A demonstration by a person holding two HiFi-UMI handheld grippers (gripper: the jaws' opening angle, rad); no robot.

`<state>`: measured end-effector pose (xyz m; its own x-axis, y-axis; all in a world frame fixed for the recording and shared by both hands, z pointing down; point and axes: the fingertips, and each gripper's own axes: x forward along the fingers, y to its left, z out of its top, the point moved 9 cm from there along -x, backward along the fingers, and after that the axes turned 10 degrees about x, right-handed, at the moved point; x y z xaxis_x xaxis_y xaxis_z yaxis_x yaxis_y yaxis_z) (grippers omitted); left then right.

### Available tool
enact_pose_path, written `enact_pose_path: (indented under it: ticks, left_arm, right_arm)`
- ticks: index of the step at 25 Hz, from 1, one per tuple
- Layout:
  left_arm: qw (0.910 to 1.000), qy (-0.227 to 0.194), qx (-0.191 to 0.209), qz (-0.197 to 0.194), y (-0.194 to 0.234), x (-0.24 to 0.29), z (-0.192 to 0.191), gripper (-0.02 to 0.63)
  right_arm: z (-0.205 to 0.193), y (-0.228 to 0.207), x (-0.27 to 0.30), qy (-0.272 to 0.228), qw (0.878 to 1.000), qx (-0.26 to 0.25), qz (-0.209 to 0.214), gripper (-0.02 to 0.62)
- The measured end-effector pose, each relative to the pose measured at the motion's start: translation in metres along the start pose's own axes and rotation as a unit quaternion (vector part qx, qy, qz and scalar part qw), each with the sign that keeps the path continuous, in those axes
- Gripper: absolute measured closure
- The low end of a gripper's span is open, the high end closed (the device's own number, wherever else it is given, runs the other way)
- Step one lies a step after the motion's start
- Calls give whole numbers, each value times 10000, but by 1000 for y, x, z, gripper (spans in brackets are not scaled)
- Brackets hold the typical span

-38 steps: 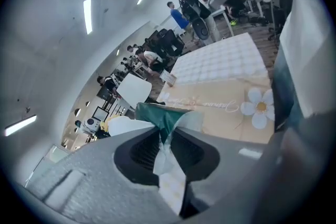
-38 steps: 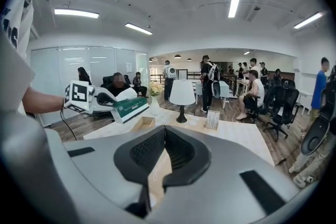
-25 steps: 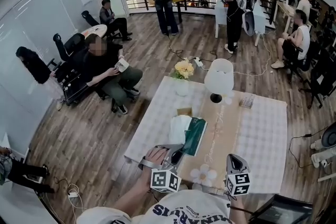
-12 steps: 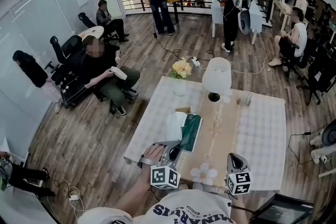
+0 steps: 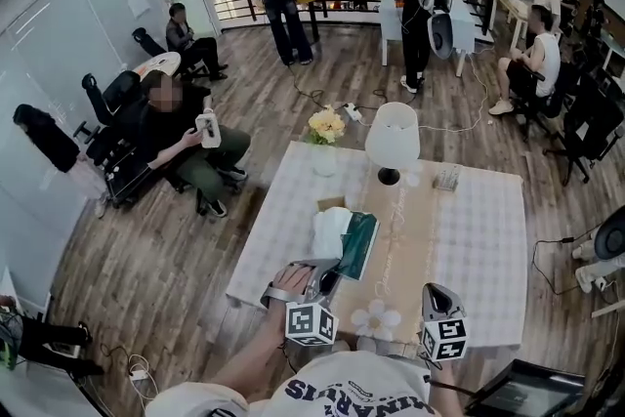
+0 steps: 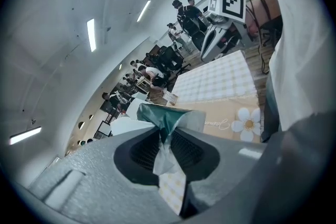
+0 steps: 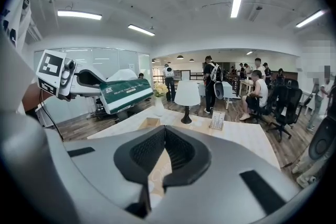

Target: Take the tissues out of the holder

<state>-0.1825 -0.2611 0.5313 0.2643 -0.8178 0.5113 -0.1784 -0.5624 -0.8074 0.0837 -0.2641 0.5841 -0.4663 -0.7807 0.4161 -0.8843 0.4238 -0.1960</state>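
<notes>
Head view: the left gripper (image 5: 325, 280) carries the pack (image 5: 357, 244) above the table (image 5: 469, 249), already clear of the holder (image 5: 330, 204). The right gripper (image 5: 437, 298) waits alongside.

Left gripper view: its jaws pinch the wrapper's end, probably to lift without crushing the tissues.

Right gripper view: its jaws are together, empty.

Left gripper (image 6: 167, 140) fingers (image 6: 143, 150) pinching green tissue pack (image 6: 160, 114) (crumpled end), daisy-printed runner (image 6: 220, 110) beyond
</notes>
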Motion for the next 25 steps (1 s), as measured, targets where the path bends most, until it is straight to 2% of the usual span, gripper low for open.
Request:
enact_pose_path:
  ticks: [7,11,25]
  left_arm:
    - [9995,-177,145,-218,-11,28,18,538]
    - [9982,-184,326,-470,-25,53,21,538]
    - [9869,-102,862,-1356,-91,152,28,538]
  right_arm:
    - [-4,-14,-19,-58,9996,126,-264,587]
    - [-10,-22,-32,-83,9985,227,-485,587]
    - [-33,-54,-83,-147,9895,610,-1303,586]
